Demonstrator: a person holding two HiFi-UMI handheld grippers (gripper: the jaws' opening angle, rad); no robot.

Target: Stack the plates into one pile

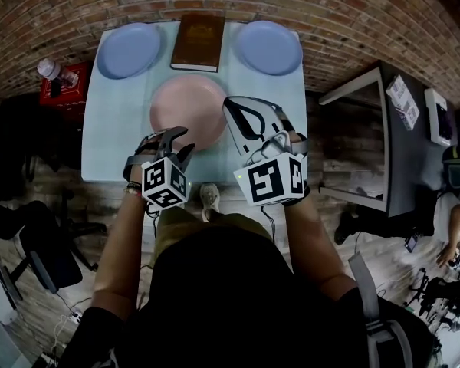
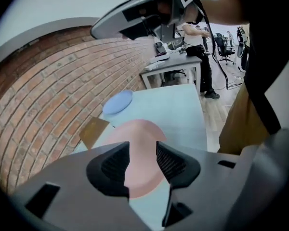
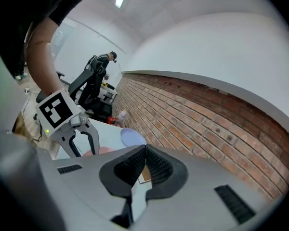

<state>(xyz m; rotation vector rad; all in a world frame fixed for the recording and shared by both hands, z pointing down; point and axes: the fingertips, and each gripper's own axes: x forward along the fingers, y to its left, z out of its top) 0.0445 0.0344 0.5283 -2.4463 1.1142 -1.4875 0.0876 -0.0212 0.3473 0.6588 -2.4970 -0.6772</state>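
Observation:
Nearest me on the pale blue table [image 1: 115, 136] lies a pink plate [image 1: 188, 110]. Two blue plates sit at the far corners, one left [image 1: 128, 50] and one right [image 1: 268, 47]. My left gripper [image 1: 176, 140] hovers over the pink plate's near left rim, open, with nothing between its pads. In the left gripper view the pink plate [image 2: 139, 138] shows through the gap of the left gripper [image 2: 142, 153]. My right gripper [image 1: 241, 113] hangs above the plate's right edge. In the right gripper view the right gripper [image 3: 145, 155] is shut and empty, and one blue plate [image 3: 132, 137] lies beyond.
A brown book [image 1: 198, 42] lies between the two blue plates at the table's far edge. Left of the table stands a red crate [image 1: 61, 90] with a bottle. A grey desk [image 1: 383, 129] stands to the right, and a brick wall [image 2: 48, 100] runs behind.

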